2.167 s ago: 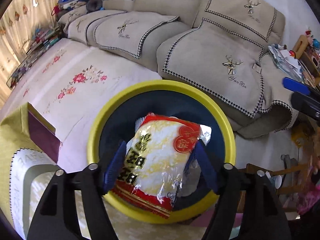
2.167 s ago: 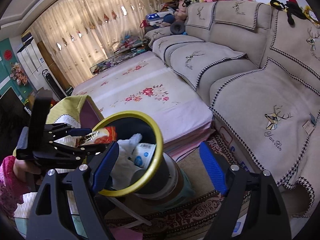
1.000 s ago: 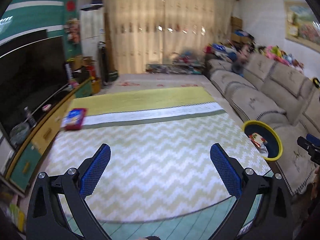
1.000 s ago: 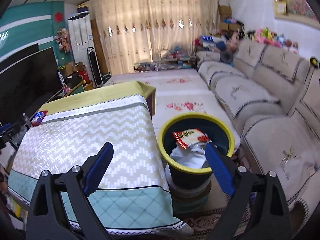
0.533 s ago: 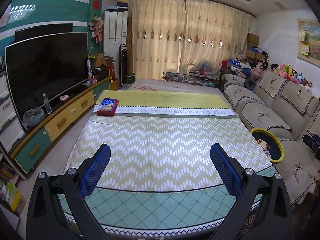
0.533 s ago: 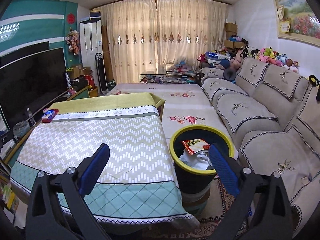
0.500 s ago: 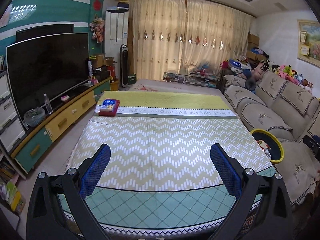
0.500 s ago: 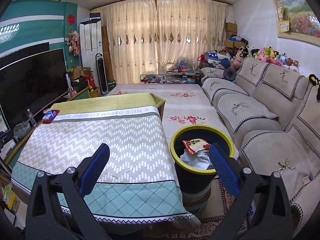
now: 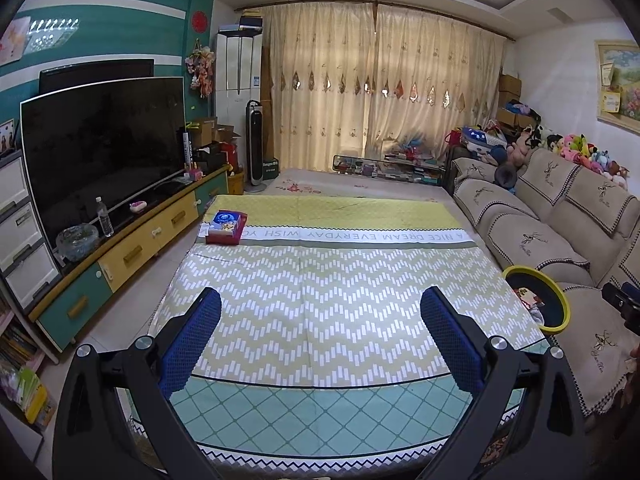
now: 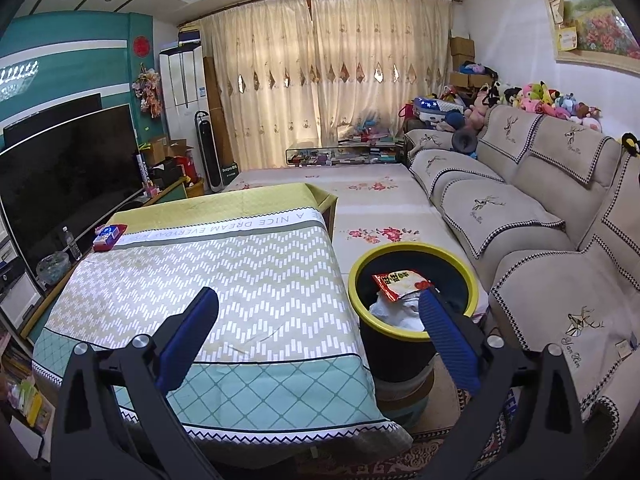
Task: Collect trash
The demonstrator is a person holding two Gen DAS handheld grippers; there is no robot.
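A dark trash bin with a yellow rim (image 10: 412,250) stands on the floor between the table and the sofa; it shows small at the right of the left wrist view (image 9: 560,298). A red and white snack packet (image 10: 400,282) lies on top of white trash inside it. My left gripper (image 9: 320,332) is open and empty above the table's near edge. My right gripper (image 10: 316,324) is open and empty above the table's near right corner, beside the bin.
The table (image 9: 320,280) has a zigzag cloth, with a red and blue tissue box (image 9: 226,226) at its far left corner, also in the right wrist view (image 10: 109,236). A beige sofa (image 10: 540,216) runs along the right. A TV (image 9: 100,148) and cabinet stand at the left.
My left gripper let the snack packet go into the bin, then drew back and turned to face the table. Both grippers have backed away; in the last half second little moved.
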